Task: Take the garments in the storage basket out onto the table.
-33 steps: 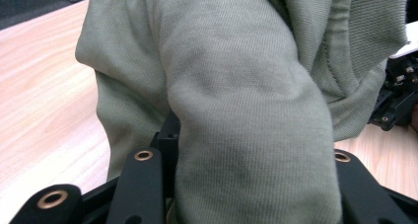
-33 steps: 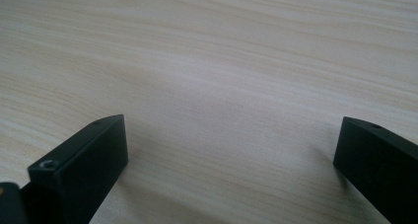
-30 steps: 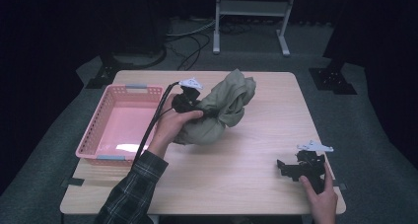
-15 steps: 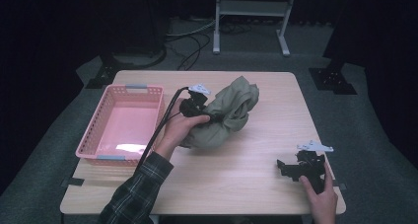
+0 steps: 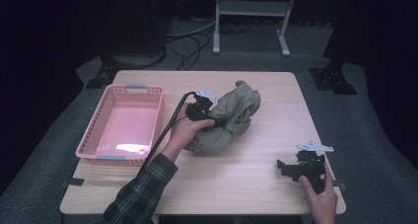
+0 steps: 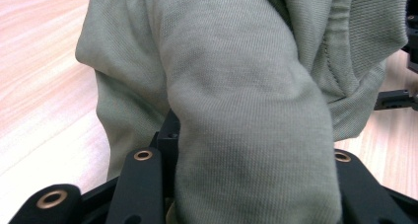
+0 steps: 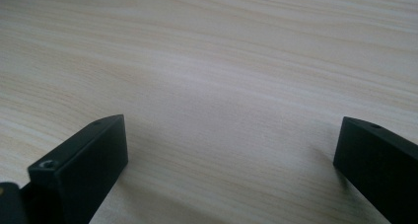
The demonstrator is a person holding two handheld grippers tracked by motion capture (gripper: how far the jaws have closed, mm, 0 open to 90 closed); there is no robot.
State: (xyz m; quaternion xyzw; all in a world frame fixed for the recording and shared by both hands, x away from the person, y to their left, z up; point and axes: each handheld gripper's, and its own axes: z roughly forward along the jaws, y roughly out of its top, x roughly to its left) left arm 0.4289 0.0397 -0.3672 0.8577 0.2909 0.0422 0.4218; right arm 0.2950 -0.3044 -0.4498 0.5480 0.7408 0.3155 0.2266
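A pink basket [image 5: 122, 126] sits at the left of the desk [image 5: 246, 179], nothing in it. Just right of it the left gripper [image 5: 199, 108], held in the left hand [image 5: 190, 130], has its jaws closed on a fold of the olive cloth [image 5: 231, 118]; in the left gripper view the cloth [image 6: 246, 110] drapes over the jaws and hides their tips. The cloth lies bunched near the desk's middle, touching the wood. Well apart, near the right front edge, the right gripper [image 5: 300, 166] rests low over bare wood, its jaws wide open with nothing between them
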